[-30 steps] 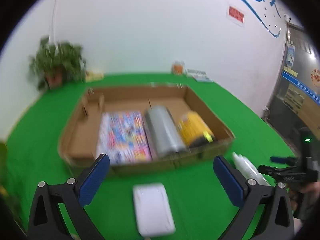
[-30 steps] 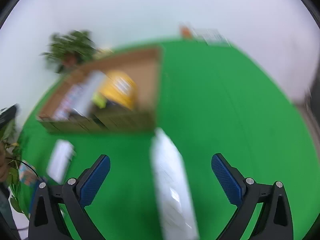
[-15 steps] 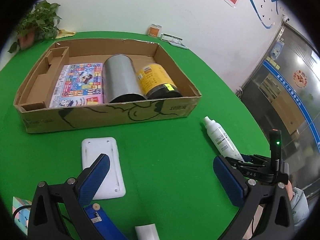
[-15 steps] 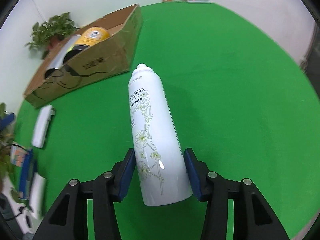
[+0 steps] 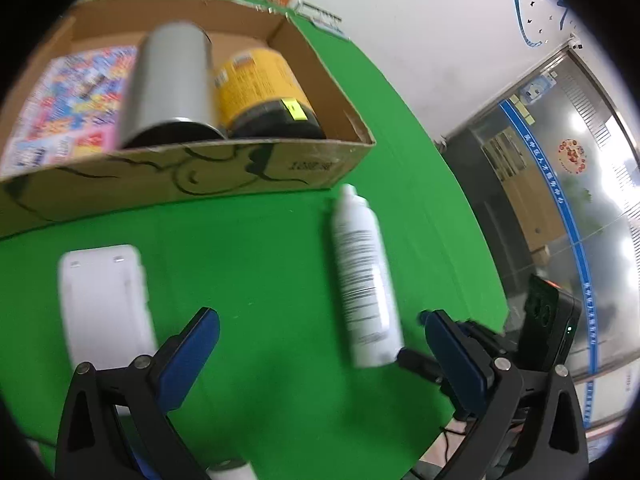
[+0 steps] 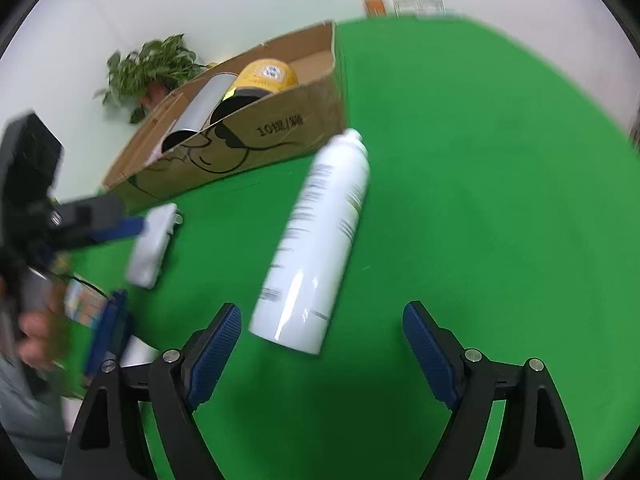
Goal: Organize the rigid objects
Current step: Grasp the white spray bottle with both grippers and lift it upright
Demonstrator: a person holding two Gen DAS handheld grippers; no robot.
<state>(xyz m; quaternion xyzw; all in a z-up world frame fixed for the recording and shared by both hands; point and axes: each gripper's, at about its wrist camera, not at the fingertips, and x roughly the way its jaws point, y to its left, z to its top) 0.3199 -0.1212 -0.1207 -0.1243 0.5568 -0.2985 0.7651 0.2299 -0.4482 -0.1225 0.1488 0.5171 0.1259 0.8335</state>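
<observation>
White cylindrical spray bottle (image 6: 318,240) lies on the green cloth (image 6: 480,200) just ahead of the right gripper (image 6: 322,340), long axis running away toward the cardboard box (image 6: 256,140), both grippers spread wide, left gripper (image 5: 320,356) farther

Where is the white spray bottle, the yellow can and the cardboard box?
white spray bottle (image 6: 320,240), right wrist view, middle of its body.
yellow can (image 5: 256,80), left wrist view, its yellow side.
cardboard box (image 5: 224,172), left wrist view, its front wall.

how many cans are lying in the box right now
2. A silver can lies on its side mid-box, and a yellow can lies touching it, nearer the box's right wall. The front wall could hide something smaller.
</observation>
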